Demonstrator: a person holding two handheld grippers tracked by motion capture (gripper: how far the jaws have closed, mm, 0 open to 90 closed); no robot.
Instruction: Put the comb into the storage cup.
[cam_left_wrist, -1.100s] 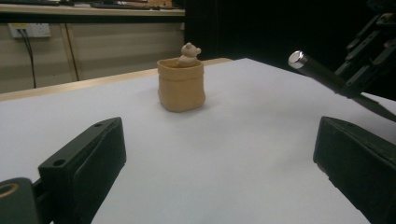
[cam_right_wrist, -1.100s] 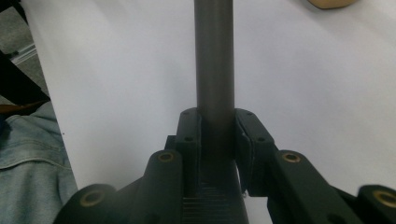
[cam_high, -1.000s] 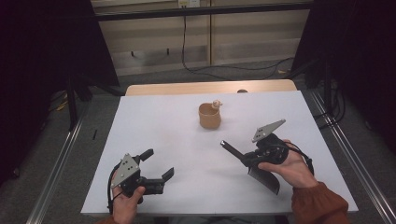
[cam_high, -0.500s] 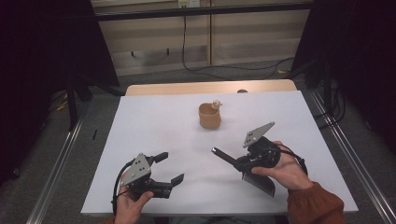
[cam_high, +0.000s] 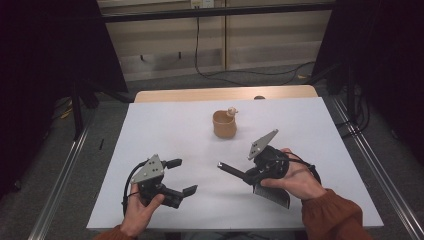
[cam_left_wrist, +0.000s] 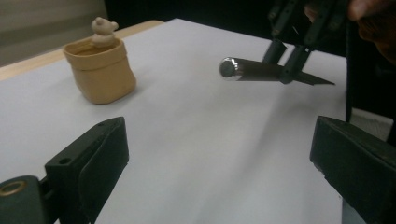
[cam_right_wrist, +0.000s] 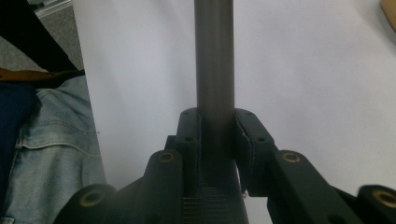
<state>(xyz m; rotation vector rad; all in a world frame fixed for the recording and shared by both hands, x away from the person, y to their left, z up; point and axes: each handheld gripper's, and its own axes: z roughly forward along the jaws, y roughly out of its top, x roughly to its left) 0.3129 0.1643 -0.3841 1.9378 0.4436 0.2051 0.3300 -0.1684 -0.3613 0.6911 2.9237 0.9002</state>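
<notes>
White table (cam_high: 165, 125), tan pouch (cam_high: 224, 125) beyond tongs

The scene is looked down on by the high view from above the person's side, facing forward across the whole white tabletop (cam_high: 165, 130) to the wall behind, from well back. The left gripper view is taken low and near the tabletop (cam_left_wrist: 196, 140), along its own two fingers (cam_left_wrist: 88, 158), facing toward the tan pot (cam_left_wrist: 100, 70) and the right gripper (cam_left_wrist: 299, 42) with its dark rod (cam_left_wrist: 254, 70). The right gripper view is set very close behind its own fingers (cam_right_wrist: 189, 135), looking along the rod (cam_right_wrist: 214, 51) and down on the tabletop (cam_right_wrist: 317, 70). The pot (cam_high: 224, 124), the rod (cam_high: 234, 170) and the right gripper (cam_high: 250, 177) are shared by the high and left gripper views; the rod is shared by all three.
</notes>
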